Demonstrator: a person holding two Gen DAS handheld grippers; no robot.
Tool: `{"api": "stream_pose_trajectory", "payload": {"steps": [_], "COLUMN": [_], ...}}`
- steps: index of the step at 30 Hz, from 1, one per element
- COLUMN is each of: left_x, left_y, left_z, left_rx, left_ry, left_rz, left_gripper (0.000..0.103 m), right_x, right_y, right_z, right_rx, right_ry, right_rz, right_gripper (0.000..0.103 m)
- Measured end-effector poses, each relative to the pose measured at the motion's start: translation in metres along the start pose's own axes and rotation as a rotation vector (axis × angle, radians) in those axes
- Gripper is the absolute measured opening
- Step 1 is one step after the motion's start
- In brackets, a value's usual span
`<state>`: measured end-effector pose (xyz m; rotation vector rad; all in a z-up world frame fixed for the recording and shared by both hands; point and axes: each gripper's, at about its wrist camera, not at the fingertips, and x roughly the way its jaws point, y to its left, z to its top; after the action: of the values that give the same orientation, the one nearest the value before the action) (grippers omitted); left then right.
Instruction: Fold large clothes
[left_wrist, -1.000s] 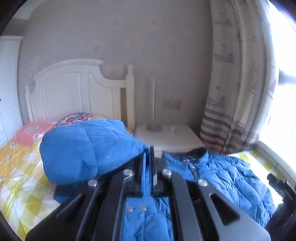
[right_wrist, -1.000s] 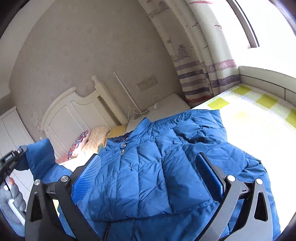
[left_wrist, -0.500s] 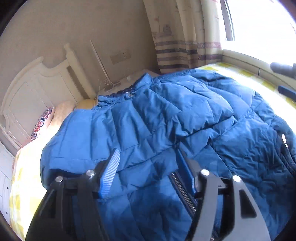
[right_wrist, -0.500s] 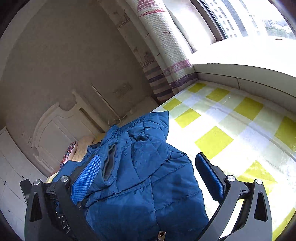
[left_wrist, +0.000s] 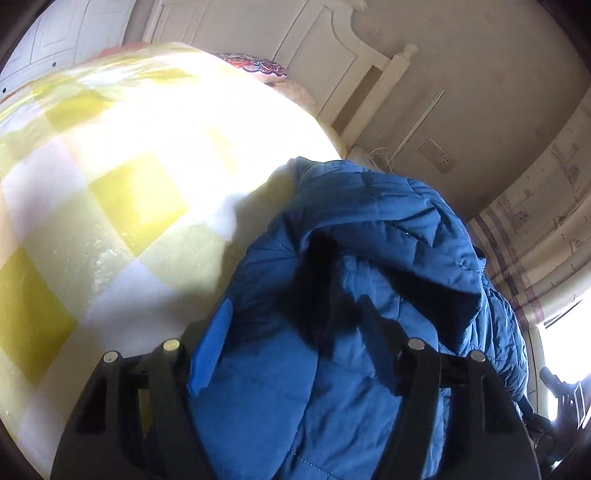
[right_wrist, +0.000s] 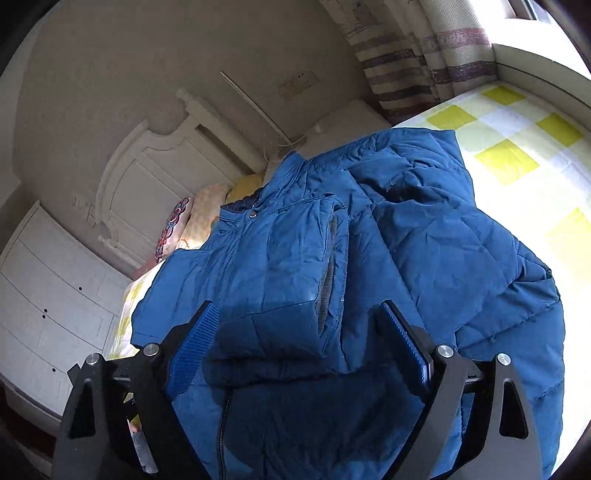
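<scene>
Fingers (left_wrist: 208, 347) of the left gripper (left_wrist: 295, 354) stand apart over the blue padded jacket (left_wrist: 354, 280); the cloth bulges up between them, but it is hard to tell if the pads really press on it, because the far finger lies in deep shadow. On the right gripper (right_wrist: 299, 343) the jaws are closing, with a folded sleeve (right_wrist: 295, 266) of the jacket (right_wrist: 424, 258) between the blue pads, and the pads do not seem to touch it.

The jacket lies on the bed, on the yellow-and-white checked sheet (left_wrist: 122, 192), below the white headboard (right_wrist: 147, 177). Its lower hem is cut off by the bottom edge in both views.

Only the left wrist view shows the wide bare part of the sheet beside the jacket, strongly overexposed by sun. Only the right wrist view shows the collar with a snap button near the headboard, the zipper (right_wrist: 221, 435) running down between the fingers, and a white dresser (right_wrist: 48, 302) left of the headboard. Pillows (right_wrist: 192, 218) at the headboard are partly hidden behind the collar. A striped curtain (right_wrist: 413, 55) hangs to the right of the headboard.
</scene>
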<state>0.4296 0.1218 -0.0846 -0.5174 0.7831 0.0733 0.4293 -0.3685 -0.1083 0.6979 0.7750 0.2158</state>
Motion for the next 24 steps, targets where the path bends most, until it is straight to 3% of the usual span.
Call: {"api": "stream_pose_trajectory", "payload": {"steps": [4, 8, 9, 14, 18, 22, 24], "left_x": [0.002, 0.003, 0.001, 0.003, 0.003, 0.002, 0.001], "left_y": [-0.013, -0.013, -0.012, -0.015, -0.017, -0.017, -0.017], "left_z": [-0.011, -0.011, -0.011, -0.013, -0.012, -0.013, -0.013], "left_rx": [0.053, 0.058, 0.056, 0.060, 0.062, 0.064, 0.063], "left_ry": [-0.008, -0.007, -0.007, -0.008, -0.006, -0.005, -0.004], "left_rz": [0.033, 0.036, 0.036, 0.045, 0.045, 0.047, 0.048], "left_gripper": [0.074, 0.076, 0.076, 0.077, 0.079, 0.080, 0.080], "right_x": [0.017, 0.022, 0.021, -0.014, -0.043, -0.029, -0.020], "right_y": [0.006, 0.013, 0.015, 0.037, 0.030, -0.017, -0.036], "right_z": [-0.006, -0.010, -0.009, 0.006, 0.024, 0.028, 0.023], "right_rx": [-0.052, -0.067, -0.074, -0.173, -0.206, -0.116, -0.091], "right_ry": [0.040, 0.054, 0.046, -0.074, -0.159, -0.097, -0.069], "right_rz": [0.017, 0.032, 0.027, 0.029, -0.058, -0.145, -0.245], "right_gripper": [0.078, 0.057, 0.048, 0.025, 0.023, 0.018, 0.018]}}
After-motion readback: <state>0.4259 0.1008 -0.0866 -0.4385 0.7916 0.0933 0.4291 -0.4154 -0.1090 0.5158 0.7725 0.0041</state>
